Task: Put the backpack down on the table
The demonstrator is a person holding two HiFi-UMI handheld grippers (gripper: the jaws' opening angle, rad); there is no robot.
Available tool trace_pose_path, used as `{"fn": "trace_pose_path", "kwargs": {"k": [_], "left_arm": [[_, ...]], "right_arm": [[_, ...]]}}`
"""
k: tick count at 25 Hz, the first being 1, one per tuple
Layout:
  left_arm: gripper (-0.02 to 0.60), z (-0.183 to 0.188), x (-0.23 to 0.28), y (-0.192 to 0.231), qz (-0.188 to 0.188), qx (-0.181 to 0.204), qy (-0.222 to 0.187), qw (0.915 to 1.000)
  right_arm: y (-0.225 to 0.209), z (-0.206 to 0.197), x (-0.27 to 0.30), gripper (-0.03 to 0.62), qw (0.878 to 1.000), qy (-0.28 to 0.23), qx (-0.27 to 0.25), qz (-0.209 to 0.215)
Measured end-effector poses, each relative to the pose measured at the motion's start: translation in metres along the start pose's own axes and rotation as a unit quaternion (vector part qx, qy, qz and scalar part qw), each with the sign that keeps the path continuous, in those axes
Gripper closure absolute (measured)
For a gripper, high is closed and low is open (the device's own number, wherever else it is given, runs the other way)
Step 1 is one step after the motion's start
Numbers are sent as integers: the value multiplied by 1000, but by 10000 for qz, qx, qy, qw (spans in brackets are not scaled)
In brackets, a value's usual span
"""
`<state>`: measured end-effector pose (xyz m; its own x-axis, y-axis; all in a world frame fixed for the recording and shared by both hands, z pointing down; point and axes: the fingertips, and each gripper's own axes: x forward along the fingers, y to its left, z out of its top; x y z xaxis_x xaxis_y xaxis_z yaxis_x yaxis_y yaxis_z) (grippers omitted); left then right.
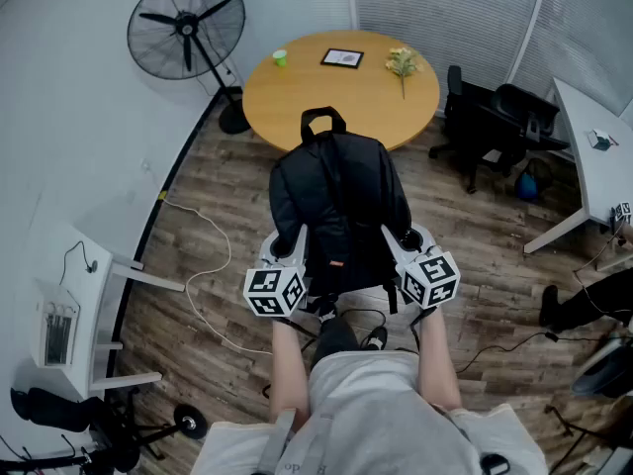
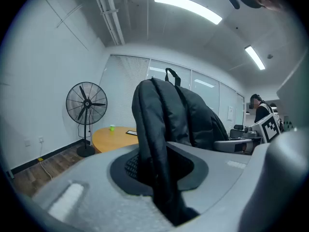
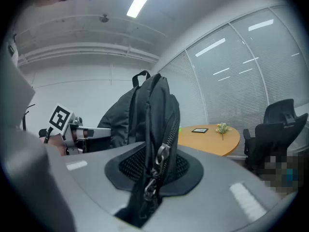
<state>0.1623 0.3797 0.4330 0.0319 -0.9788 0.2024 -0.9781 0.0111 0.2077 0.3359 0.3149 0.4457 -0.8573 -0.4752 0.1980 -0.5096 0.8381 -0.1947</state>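
Observation:
A black backpack hangs in the air between my two grippers, upright, its top handle toward the round wooden table ahead. My left gripper is shut on a fold of the backpack's left side, the fabric pinched between its jaws. On the other side my right gripper is shut on the backpack's zippered edge, with the zip pulls hanging between its jaws. The bag's lower end is over the floor, short of the table's near edge.
On the table lie a green cup, a black tablet and a small flower sprig. A standing fan is at left, black office chairs at right, cables on the wooden floor.

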Motion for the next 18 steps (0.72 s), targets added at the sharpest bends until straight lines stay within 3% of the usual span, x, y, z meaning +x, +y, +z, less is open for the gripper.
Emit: {"fn": "trace_pose_path", "kwargs": {"k": [12,18], "left_arm": [[509,2,23,26,-293,72,15,9995],[511,32,61,67,-598,6,118,9981]], "right_arm": [[-3,-4,27,522,9996,45,122,-252],[-7,24,76,520,9986,101,204,-481]]}}
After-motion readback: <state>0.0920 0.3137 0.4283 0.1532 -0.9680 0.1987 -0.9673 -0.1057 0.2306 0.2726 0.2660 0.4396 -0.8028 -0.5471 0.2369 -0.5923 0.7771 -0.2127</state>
